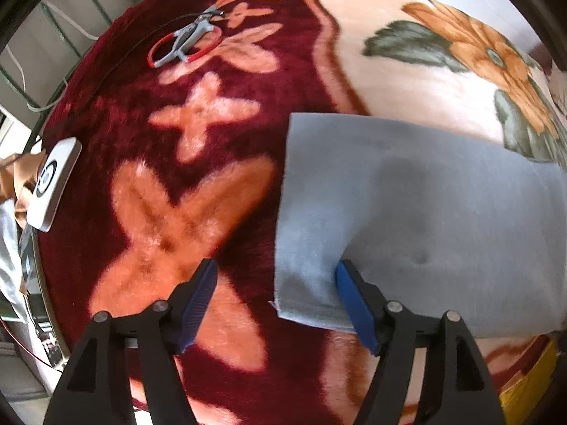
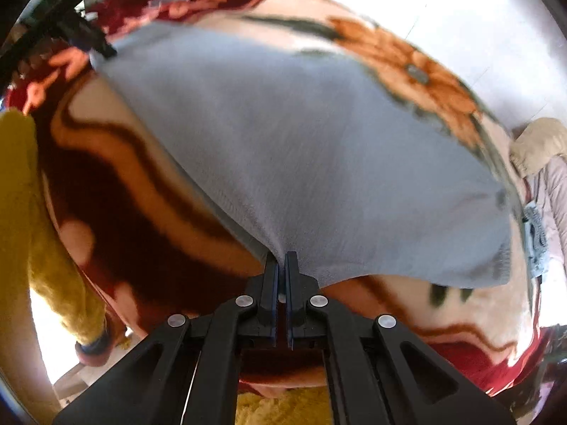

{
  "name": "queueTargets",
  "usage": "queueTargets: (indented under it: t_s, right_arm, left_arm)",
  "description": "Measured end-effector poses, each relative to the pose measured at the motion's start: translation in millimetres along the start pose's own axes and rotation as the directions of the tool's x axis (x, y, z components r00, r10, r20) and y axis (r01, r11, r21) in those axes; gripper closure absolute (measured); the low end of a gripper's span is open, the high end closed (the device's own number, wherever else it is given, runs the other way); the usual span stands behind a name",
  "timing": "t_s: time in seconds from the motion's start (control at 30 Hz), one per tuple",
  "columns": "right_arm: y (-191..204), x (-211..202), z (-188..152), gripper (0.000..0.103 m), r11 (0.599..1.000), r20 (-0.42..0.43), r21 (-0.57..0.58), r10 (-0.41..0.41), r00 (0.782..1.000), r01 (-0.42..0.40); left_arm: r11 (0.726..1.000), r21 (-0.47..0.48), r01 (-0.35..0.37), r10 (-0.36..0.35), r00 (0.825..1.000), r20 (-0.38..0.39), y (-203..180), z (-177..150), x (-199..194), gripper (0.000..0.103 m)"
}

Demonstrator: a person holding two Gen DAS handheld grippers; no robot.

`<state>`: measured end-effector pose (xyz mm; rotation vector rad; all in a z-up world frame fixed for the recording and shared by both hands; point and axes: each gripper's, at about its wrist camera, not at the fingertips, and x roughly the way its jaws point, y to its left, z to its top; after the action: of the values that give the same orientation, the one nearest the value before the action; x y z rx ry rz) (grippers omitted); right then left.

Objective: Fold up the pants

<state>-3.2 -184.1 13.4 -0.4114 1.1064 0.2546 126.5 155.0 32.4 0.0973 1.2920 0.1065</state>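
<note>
Handling soft, limp pants [image 2: 301, 148]: right claw [image 2: 281, 265] clenched on near edge; left claw [image 1: 276, 276] released, its right finger against the hem corner.

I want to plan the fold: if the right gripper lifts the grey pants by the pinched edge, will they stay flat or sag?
The grey pants probably sag: the cloth already puckers at the right gripper. They look soft, likely light. The fuzzy blanket may drag them.

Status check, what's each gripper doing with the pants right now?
Left gripper open at pants' corner. Right gripper shut on pants' edge. Nothing in the way.
</note>
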Motion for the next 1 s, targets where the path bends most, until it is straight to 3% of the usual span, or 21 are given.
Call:
queueTargets:
  t_s: [0.23,0.3,0.43,0.57,0.73,0.83,1.0]
  right_arm:
    - [-5.1,5.5,-1.8,0.097,0.998,-0.067,0.022,0.053,0.996,-0.051]
    - [-3.8,-6.7,-0.5,0.096,0.998,-0.053,0.022,0.059,0.997,-0.058]
    - [-9.2,-36.3,10.3,0.095,0.977,0.030,0.093,0.189,0.981,-0.191]
    - [-10.0,-34.4,27.4,0.089,0.978,0.080,0.127,0.156,0.985,-0.165]
    - [-17.5,5.5,32.2,0.089,0.944,0.012,0.259,0.206,0.978,-0.203]
    - [-11.9,21.5,17.4,0.089,0.929,-0.038,0.296,0.244,0.969,-0.222]
    - [-15.4,6.0,16.8,0.088,0.946,-0.032,0.230,0.242,0.970,-0.229]
  left_arm:
    - [0.999,-0.001,-0.041,0.041,0.999,-0.003,12.9,-2.0,-3.3,0.029]
    - [0.999,-0.009,-0.039,0.039,0.999,0.007,17.6,-1.9,-8.2,0.029]
    - [0.999,0.014,-0.029,0.028,0.999,0.039,19.4,-3.5,-23.6,0.029]
    - [0.999,0.018,-0.040,0.039,0.998,0.055,19.0,-0.2,-28.3,0.030]
    - [0.999,-0.016,0.041,-0.040,0.997,0.067,9.6,-3.4,-34.4,0.030]
    - [0.997,0.000,0.084,-0.083,0.993,0.082,-7.5,-5.5,-38.4,0.030]
    - [0.995,0.035,0.088,-0.091,0.991,0.099,-39.8,-2.6,-38.4,0.030]
